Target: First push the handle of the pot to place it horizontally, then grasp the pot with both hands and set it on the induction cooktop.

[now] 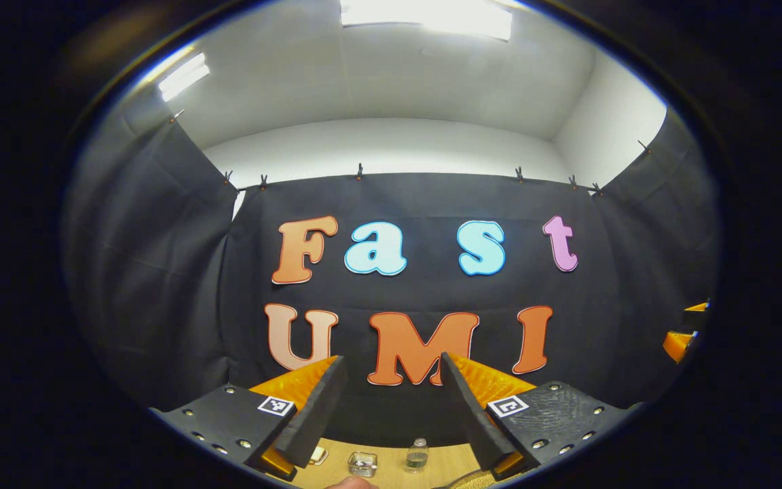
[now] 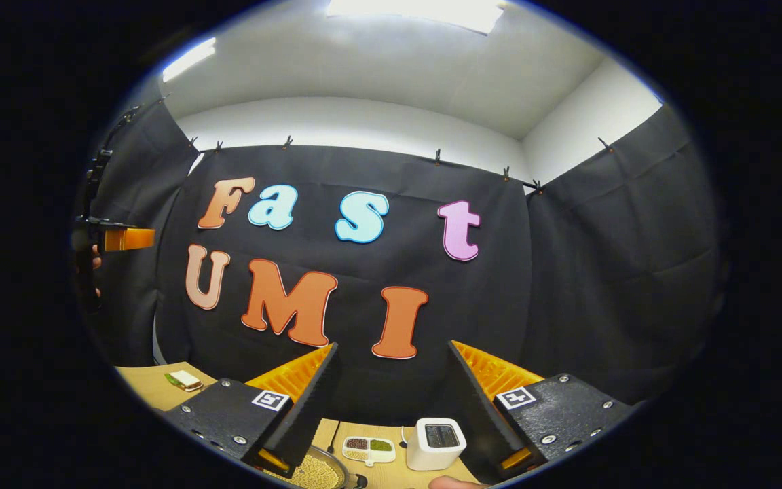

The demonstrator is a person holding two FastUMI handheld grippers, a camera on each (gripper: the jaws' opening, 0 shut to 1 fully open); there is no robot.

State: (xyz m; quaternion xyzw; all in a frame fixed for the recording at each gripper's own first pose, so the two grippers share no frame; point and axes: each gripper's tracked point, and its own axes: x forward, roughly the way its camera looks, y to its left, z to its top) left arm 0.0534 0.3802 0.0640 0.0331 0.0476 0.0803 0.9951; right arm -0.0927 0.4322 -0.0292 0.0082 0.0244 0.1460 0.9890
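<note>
Pot (image 2: 320,470) sits low on the table (image 2: 150,386), just under my right gripper (image 2: 391,407). I see its round rim and what looks like small pale grains inside; its handle I cannot make out. Both my grippers point up at the wall, I think because I have not reached down yet. Right fingers stand wide apart, holding nothing. My left gripper (image 1: 391,407) gapes the same, empty. Beside the pot are a small tray (image 2: 368,449) and a white box (image 2: 439,442).
</note>
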